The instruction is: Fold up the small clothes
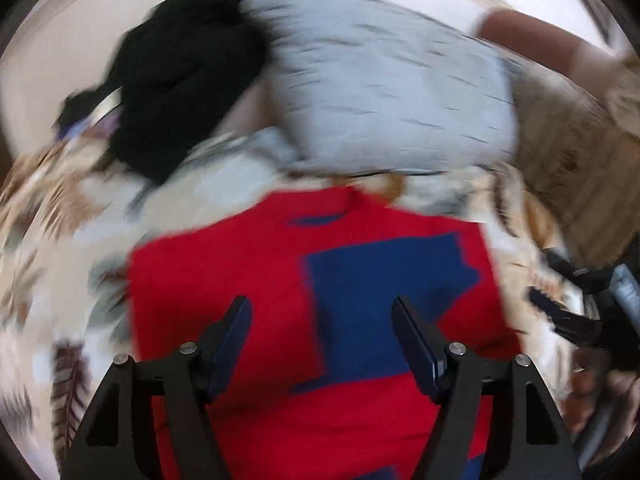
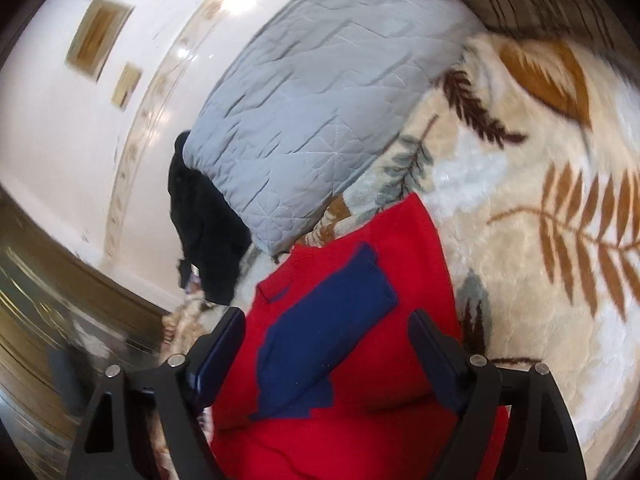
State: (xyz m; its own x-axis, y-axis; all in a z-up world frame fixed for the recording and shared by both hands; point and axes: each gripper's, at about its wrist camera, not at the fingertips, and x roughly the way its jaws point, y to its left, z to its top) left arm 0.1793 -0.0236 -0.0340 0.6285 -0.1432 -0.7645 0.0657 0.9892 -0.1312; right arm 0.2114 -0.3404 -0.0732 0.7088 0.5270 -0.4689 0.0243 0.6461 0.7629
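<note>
Left wrist view: we are finding the left tongs (image 1: pixel 322 340) standing well open with nothing gripped, hovering over the red garment (image 1: pixel 248 272), which is lying flat on the leaf-print blanket (image 1: pixel 52 208), its long axis running straight ahead, collar at the far end. The grey pillow (image 1: pixel 392 92) is bounding it beyond.

Right wrist view: the right tongs (image 2: pixel 328 354) are gaping equally wide, holding nothing, the red garment (image 2: pixel 404 240) slanting ahead-right; open blanket (image 2: pixel 540 140) is lying to the right.

Leaf-print fleece blanket (image 2: pixel 540 152) covers the bed, with a red sweater (image 2: pixel 360 432), grey quilted pillow (image 2: pixel 320 100) and black garment (image 2: pixel 208 232) lying on it.
</note>
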